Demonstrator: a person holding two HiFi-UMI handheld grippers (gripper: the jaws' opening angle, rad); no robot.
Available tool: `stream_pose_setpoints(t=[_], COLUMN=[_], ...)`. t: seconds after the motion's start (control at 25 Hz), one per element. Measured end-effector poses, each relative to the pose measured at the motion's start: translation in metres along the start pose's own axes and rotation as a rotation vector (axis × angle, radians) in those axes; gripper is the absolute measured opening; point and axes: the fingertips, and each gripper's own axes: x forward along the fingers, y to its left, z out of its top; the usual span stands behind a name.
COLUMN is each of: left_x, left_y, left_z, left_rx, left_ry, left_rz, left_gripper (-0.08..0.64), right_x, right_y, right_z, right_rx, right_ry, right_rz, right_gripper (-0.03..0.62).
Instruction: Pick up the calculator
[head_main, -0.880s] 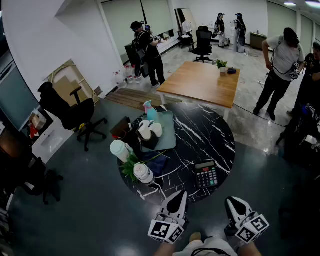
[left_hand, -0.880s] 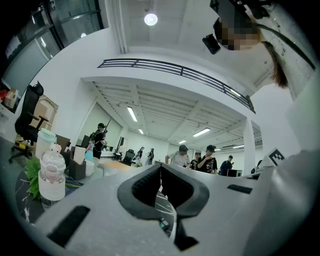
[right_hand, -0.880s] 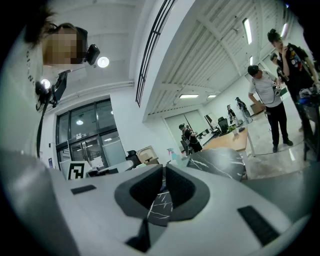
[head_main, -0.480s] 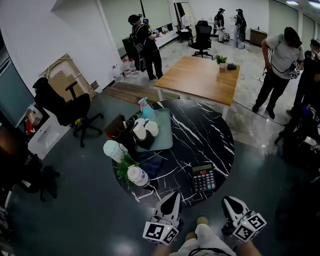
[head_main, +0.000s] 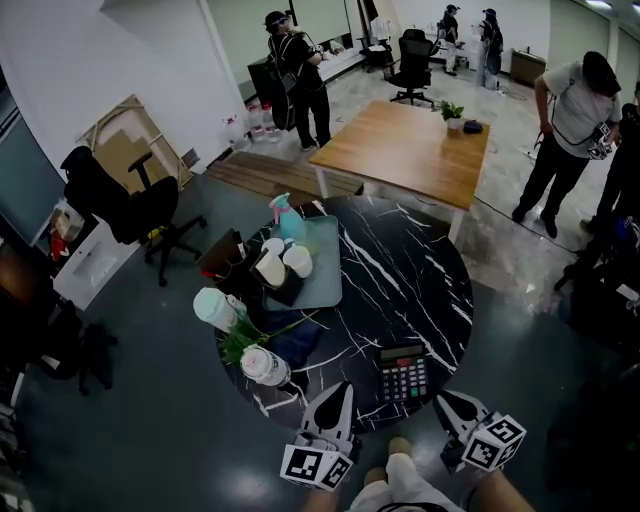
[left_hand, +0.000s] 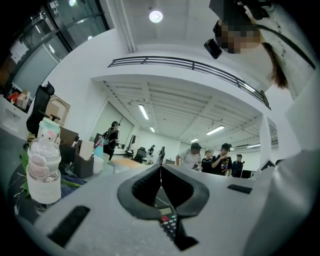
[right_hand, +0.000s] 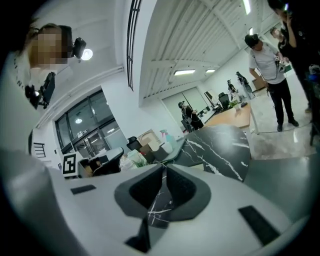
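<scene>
The black calculator (head_main: 403, 372) lies flat near the front edge of the round black marble table (head_main: 400, 280). My left gripper (head_main: 343, 390) hovers over the table's front edge, just left of the calculator, with its jaws shut and empty. In the left gripper view (left_hand: 160, 168) the calculator's (left_hand: 169, 223) keys show just below the closed tips. My right gripper (head_main: 443, 400) hangs off the table's edge to the calculator's lower right, also shut and empty. Its own view (right_hand: 164, 169) looks across the marble top (right_hand: 215, 145).
On the table's left half are a pale green tray (head_main: 325, 285) with cups, a spray bottle (head_main: 285, 215), a lidded white cup (head_main: 212, 308), a plant and a clear bottle (head_main: 262, 365). A wooden table (head_main: 410, 155), an office chair (head_main: 130, 205) and several people stand beyond.
The view has closed in on the table. The calculator now sits nearer both grippers, and the left gripper's tip reaches over the table's edge. Both jaws stay shut.
</scene>
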Motion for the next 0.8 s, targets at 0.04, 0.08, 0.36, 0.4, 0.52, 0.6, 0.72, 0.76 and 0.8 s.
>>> stream_pose_setpoints(t=[0.04, 0.08, 0.36, 0.4, 0.52, 0.6, 0.72, 0.76, 0.8], left_x=[0.003, 0.006, 0.016, 0.018, 0.027, 0.033, 0.040, 0.043, 0.046], left_y=[0.001, 0.003, 0.028, 0.030, 0.039, 0.045, 0.054, 0.056, 0.058], left_z=[-0.003, -0.007, -0.038, -0.040, -0.048, -0.055, -0.066, -0.068, -0.069], left_rx=[-0.002, -0.004, -0.007, -0.008, -0.005, 0.001, 0.010, 0.012, 0.014], left_ry=[0.003, 0.007, 0.042, 0.044, 0.040, 0.036, 0.027, 0.022, 0.017], left_rz=[0.004, 0.009, 0.058, 0.061, 0.069, 0.071, 0.075, 0.076, 0.077], left_gripper=[0.008, 0.008, 0.008, 0.008, 0.008, 0.008, 0.008, 0.008, 0.008], right_x=[0.005, 0.011, 0.065, 0.073, 0.094, 0.105, 0.118, 0.121, 0.125], right_y=[-0.007, -0.016, -0.072, -0.078, -0.094, -0.102, -0.113, -0.116, -0.119], right_z=[-0.001, -0.002, -0.002, -0.001, -0.004, -0.009, -0.020, -0.023, -0.027], right_rx=[0.006, 0.008, -0.008, -0.017, -0.059, -0.066, -0.071, -0.074, -0.079], right_ry=[0.017, 0.034, 0.173, 0.194, 0.267, 0.317, 0.396, 0.423, 0.452], right_rz=[0.002, 0.005, 0.022, 0.027, 0.042, 0.059, 0.085, 0.097, 0.111], right_gripper=[0.009, 0.010, 0.079, 0.087, 0.102, 0.111, 0.128, 0.133, 0.138])
